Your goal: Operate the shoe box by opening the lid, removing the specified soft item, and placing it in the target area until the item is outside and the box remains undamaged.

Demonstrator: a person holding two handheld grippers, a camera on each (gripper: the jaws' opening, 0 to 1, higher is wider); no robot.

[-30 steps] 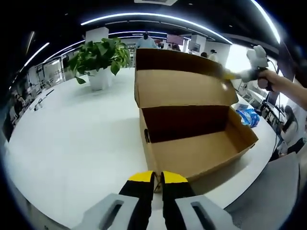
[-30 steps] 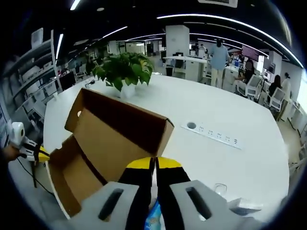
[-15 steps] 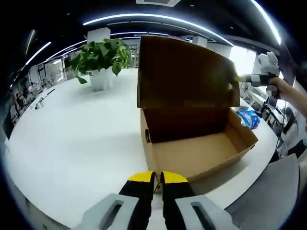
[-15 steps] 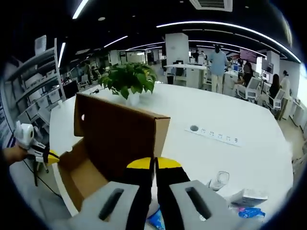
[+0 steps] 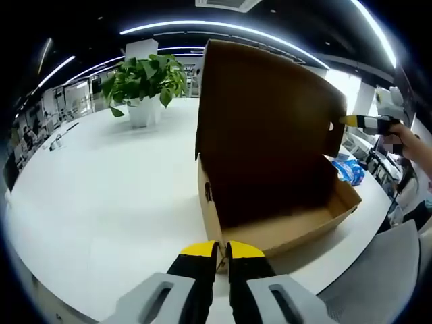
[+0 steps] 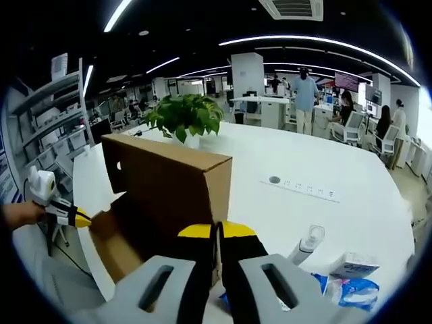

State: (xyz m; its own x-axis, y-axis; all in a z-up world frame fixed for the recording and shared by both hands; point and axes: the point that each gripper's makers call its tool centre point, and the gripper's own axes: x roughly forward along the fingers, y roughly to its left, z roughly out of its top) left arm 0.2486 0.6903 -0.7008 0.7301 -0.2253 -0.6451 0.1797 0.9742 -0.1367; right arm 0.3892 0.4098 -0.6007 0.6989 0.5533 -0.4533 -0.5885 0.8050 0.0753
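Ahead of left gripper [image 5: 221, 249], jaws closed on the near wall of shoe box [image 5: 270, 229]; lid [image 5: 266, 128] upright, interior bare. Right gripper [image 6: 216, 231] closed on lid edge; beside it blue packet [image 6: 351, 293], bottle [image 6: 305, 244].

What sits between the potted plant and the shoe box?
Bare white tabletop separates the potted plant from the shoe box, per the left gripper view.

We see an open-plan office: white round worktop [image 6: 337, 223], potted plant [image 5: 143, 84], ceiling strip lights [image 6: 324, 42], shelving [image 6: 40, 128] at left.
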